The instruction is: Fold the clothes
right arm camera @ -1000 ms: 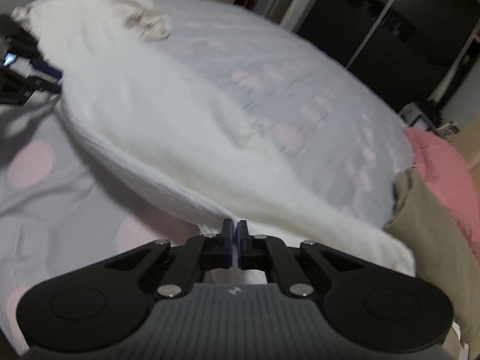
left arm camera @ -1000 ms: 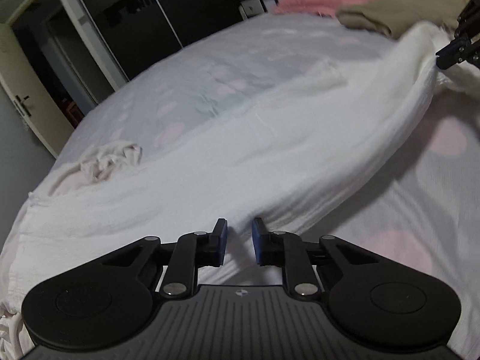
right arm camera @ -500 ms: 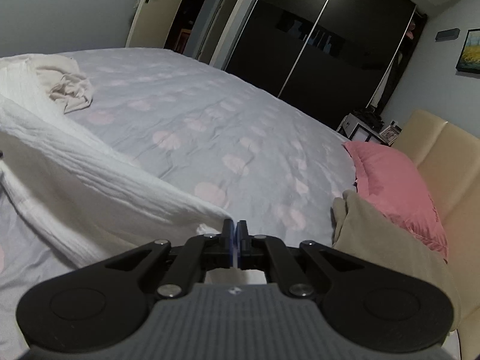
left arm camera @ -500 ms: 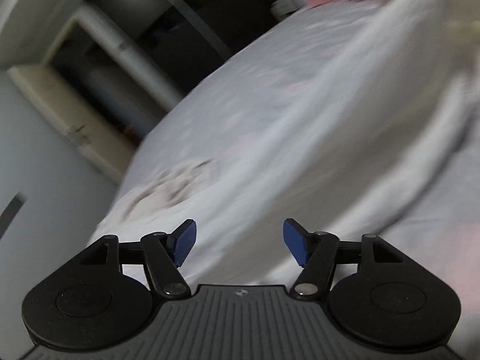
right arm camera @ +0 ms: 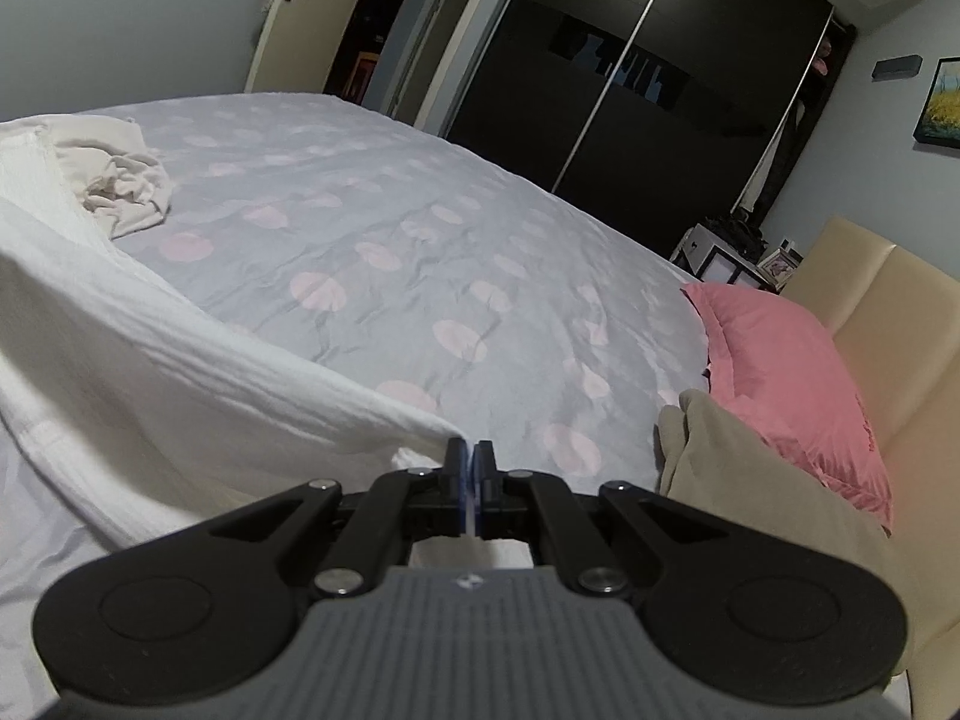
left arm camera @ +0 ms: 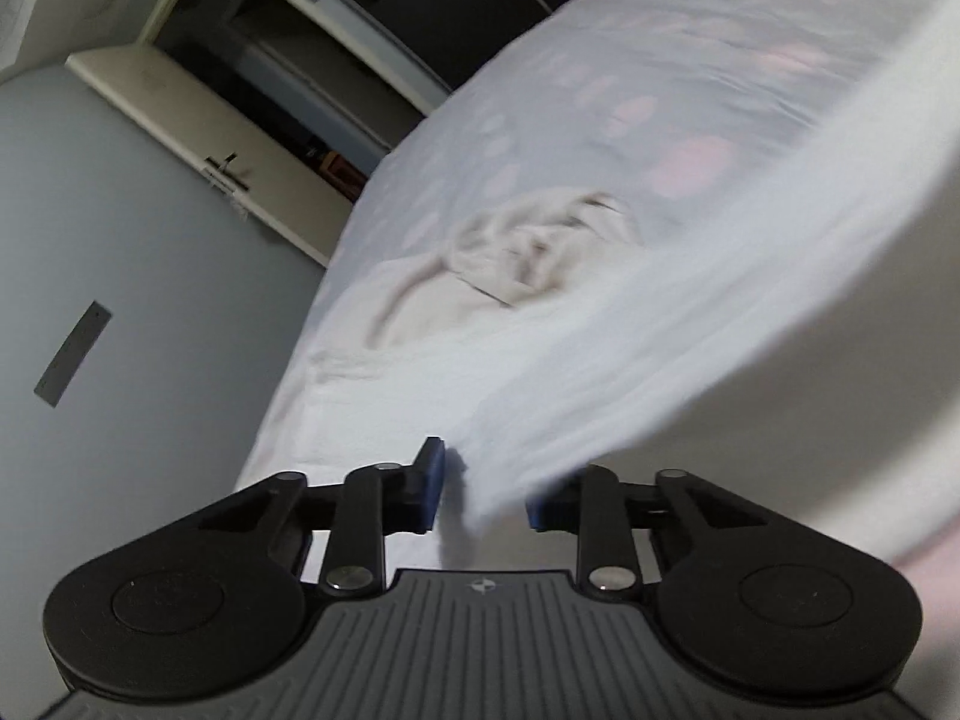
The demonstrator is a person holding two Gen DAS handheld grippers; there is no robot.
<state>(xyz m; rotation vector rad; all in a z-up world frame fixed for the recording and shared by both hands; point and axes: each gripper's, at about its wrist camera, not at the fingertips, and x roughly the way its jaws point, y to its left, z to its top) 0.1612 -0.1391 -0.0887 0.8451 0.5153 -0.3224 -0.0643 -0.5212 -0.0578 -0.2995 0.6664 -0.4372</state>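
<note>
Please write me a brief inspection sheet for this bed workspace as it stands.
Surface: bed cover, grey with pink dots.
Job's things: white cloth, draped, one corner lifted.
Clutter: crumpled beige garment; tan cloth; pink pillow.
Tongs: left tongs open around a cloth edge; right tongs shut on the white cloth.
Cables: nothing seen.
Surroundings: dark wardrobe, open door, framed picture.

I see a large white cloth (right arm camera: 150, 360) with a fine crinkled weave, lifted off the bed in a long sagging fold; its near corner is pinched. Behind it lies a small cream garment (right arm camera: 123, 189), crumpled in a heap on the bed.
</note>
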